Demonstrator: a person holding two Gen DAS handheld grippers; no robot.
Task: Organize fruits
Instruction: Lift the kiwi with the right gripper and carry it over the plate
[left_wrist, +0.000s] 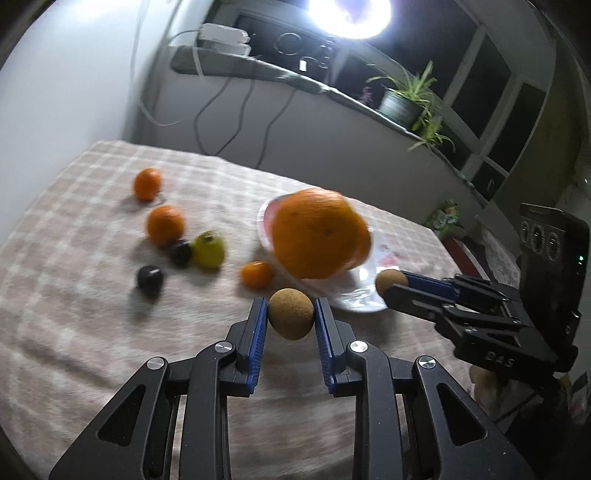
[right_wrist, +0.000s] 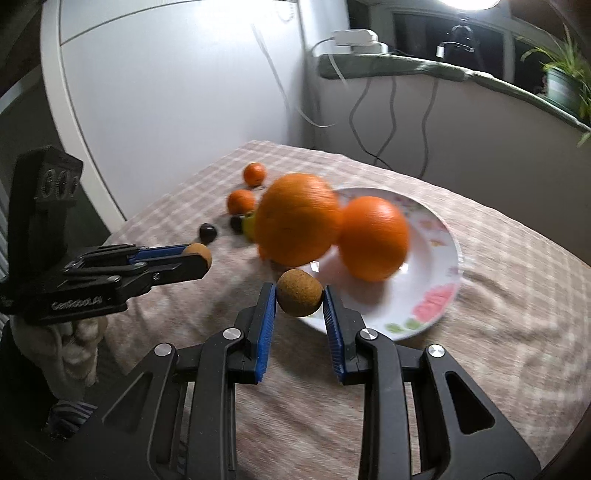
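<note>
Your left claw (left_wrist: 291, 318) gripped a brown kiwi (left_wrist: 291, 314) between its blue pads, long axis upright and tilted slightly, above the checked surface (left_wrist: 92, 295). Your right claw (right_wrist: 300, 297) pinched a second kiwi (right_wrist: 299, 292), rounder, its axis hard to read, just over the near rim of the floral plate (right_wrist: 439, 295). Two large oranges (right_wrist: 373, 236) sat at the plate, one on it, the other at its left edge. Small oranges (left_wrist: 165, 225), dark fruits (left_wrist: 149, 279) and a yellow-green fruit (left_wrist: 208, 250) lay scattered left of the plate.
</note>
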